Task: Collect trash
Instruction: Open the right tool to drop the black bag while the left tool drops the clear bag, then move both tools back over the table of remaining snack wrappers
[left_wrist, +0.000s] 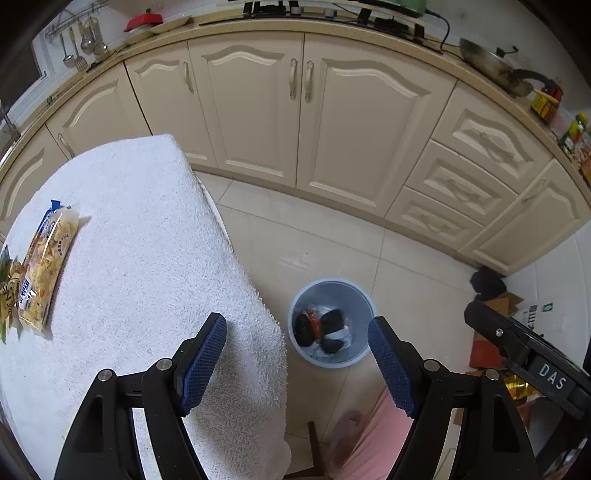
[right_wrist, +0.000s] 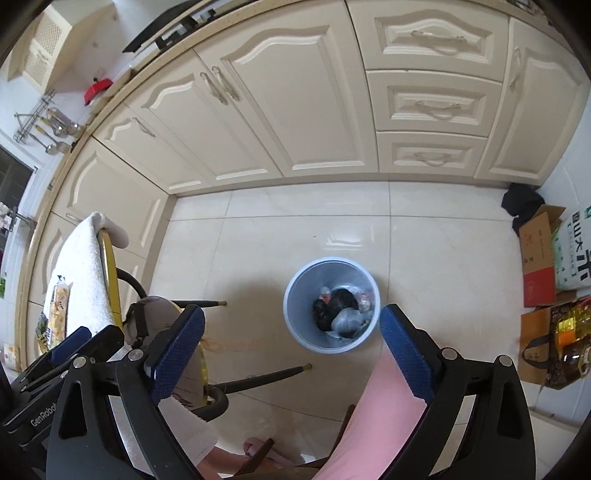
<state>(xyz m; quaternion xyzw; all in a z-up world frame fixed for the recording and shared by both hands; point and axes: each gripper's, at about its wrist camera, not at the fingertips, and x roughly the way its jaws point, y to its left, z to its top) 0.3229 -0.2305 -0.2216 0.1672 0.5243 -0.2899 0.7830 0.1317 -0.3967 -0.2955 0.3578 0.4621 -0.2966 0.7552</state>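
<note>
A pale blue trash bin (left_wrist: 357, 295) (right_wrist: 299, 291) stands on the tiled floor with dark lumps and crumpled wrappers (left_wrist: 327, 330) (right_wrist: 341, 312) inside. My left gripper (left_wrist: 297, 336) hangs open over the edge of the white-towelled table (left_wrist: 140, 236), with nothing between its blue pads (left_wrist: 205, 360). My right gripper (right_wrist: 291, 326) is open above the floor beside the bin, also empty. On the table's left side lies a yellow snack packet (left_wrist: 48, 262) (right_wrist: 59, 308), next to other wrappers (left_wrist: 7, 291) at the frame edge.
Cream kitchen cabinets (left_wrist: 303, 122) (right_wrist: 295, 110) run along the back. Cardboard boxes, a rice sack and an oil bottle (right_wrist: 565, 325) crowd the right corner. A person's pink-clad leg (right_wrist: 380, 417) and slipper sit below the grippers. Chair legs (right_wrist: 266, 376) jut over the floor by the table.
</note>
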